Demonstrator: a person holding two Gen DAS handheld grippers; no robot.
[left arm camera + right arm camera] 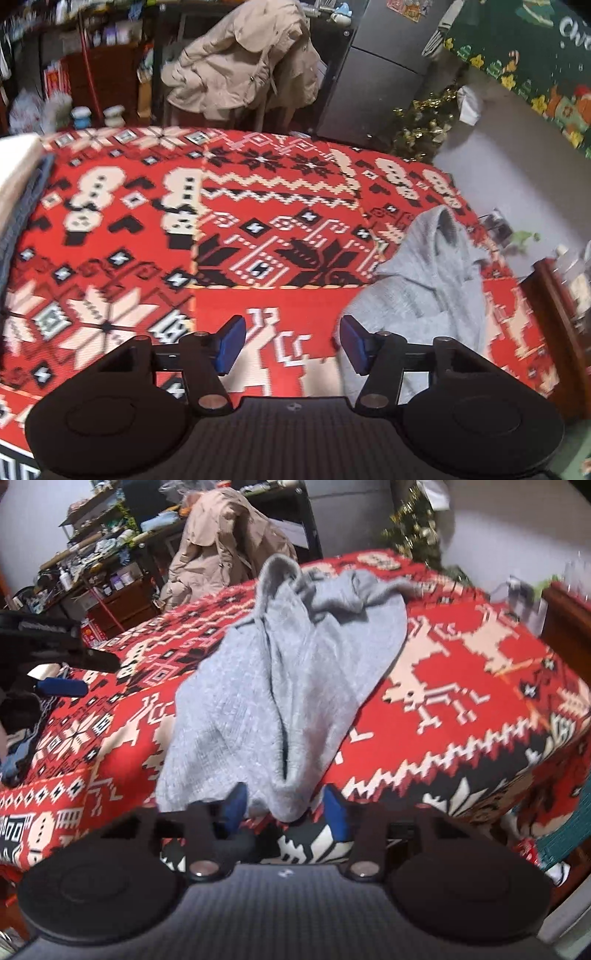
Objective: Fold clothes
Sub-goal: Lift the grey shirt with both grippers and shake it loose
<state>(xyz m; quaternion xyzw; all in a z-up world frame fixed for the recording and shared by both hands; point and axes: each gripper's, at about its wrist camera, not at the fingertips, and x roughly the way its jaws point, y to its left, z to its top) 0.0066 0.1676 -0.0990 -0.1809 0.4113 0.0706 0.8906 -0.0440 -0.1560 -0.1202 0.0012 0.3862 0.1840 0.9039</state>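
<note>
The soft grey knitted sweater [280, 686] lies crumpled on the right side of the worktop with the red patterned cloth [155, 229]. It looks like the grab-and-spread step. The right tongs [286, 806] are spread, with the sweater's near edge between them. The left tongs [293, 341] are spread wide and empty, just left of the sweater. Next, pinch the edge and pull it flat.

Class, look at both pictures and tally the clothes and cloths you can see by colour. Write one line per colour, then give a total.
Grey: 1, the jumper on the table
Beige: 1, the coat draped over a chair behind the table
Red patterned: 1, the tablecloth
Total: 3
</note>
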